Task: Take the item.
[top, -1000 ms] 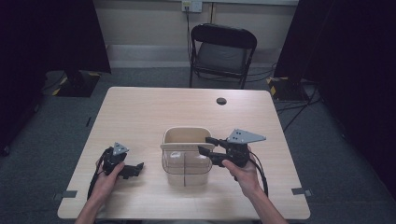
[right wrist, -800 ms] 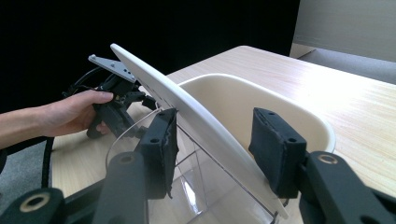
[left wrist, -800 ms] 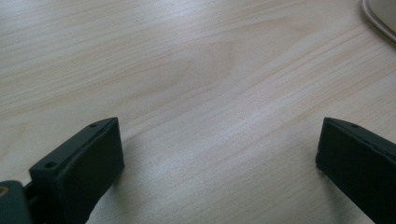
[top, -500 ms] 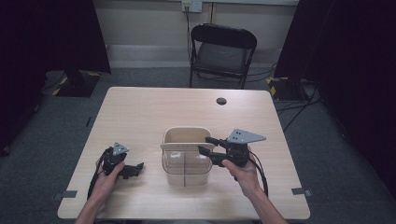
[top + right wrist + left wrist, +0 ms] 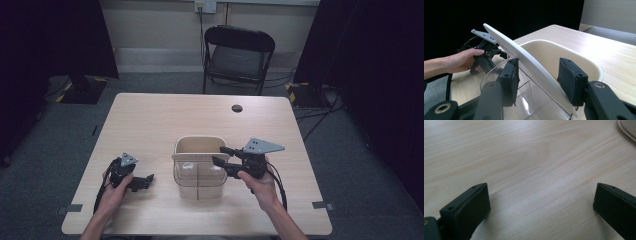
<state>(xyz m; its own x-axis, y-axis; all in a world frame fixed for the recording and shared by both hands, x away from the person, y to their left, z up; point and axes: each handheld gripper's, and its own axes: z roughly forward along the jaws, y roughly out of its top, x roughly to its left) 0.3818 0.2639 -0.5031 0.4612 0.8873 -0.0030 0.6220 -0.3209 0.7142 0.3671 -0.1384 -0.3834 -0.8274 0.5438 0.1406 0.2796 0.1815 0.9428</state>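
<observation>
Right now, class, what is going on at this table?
A person sits at a wooden table with a claw in each hand. The right claw is clamped on a tilted white lid that leans across a clear container with a cream tub behind it. The left claw rests apart on the tabletop, jaws wide open and holding nothing. A small dark disc lies near the far edge, and a folding chair stands beyond the table.
</observation>
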